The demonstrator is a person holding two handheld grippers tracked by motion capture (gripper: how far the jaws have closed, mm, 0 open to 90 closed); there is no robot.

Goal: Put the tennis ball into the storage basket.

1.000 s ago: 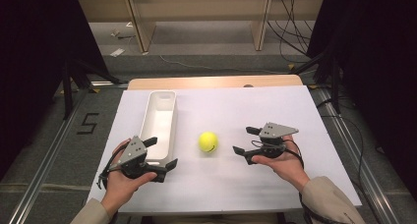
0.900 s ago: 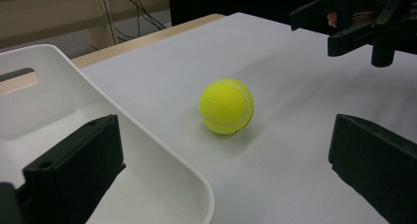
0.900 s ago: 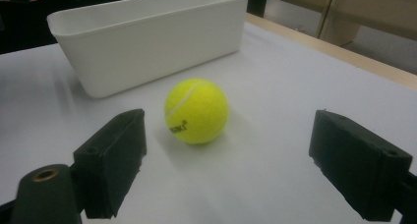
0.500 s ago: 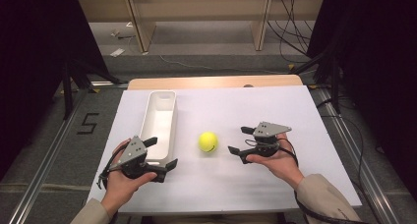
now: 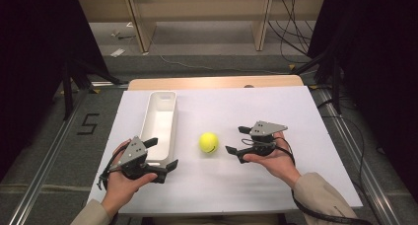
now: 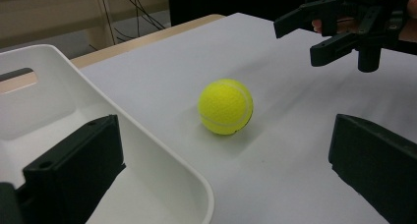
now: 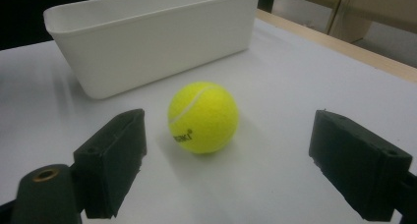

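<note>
- High view: white-covered desk (image 5: 305,116), with a long white bin (image 5: 158,124) on its left half, long axis running away from the person. Bin looks empty, though its near end is partly hidden behind the left gripper.
- Left gripper (image 5: 158,153) sits at the bin's near end, jaws spread wide and holding nothing. In the left gripper view one jaw is inside the bin, the other over the desk, so it straddles the bin's right wall.
- Right gripper (image 5: 235,140) is just right of the tennis ball (image 5: 208,142), jaws parted and empty, pointing left at it.
- Ball rests on the desk between the two grippers, just right of the bin, touching neither. It's round, so no long axis and no heading to align to; any approach angle works.
- Key relation: in the right gripper view the ball (image 7: 203,117) is dead ahead, centred in the gap between the jaws. Right hand is better lined up; left is offset by the bin wall.
- My read: straight push forward with the right, then close. Ball could roll if nudged first.
</note>
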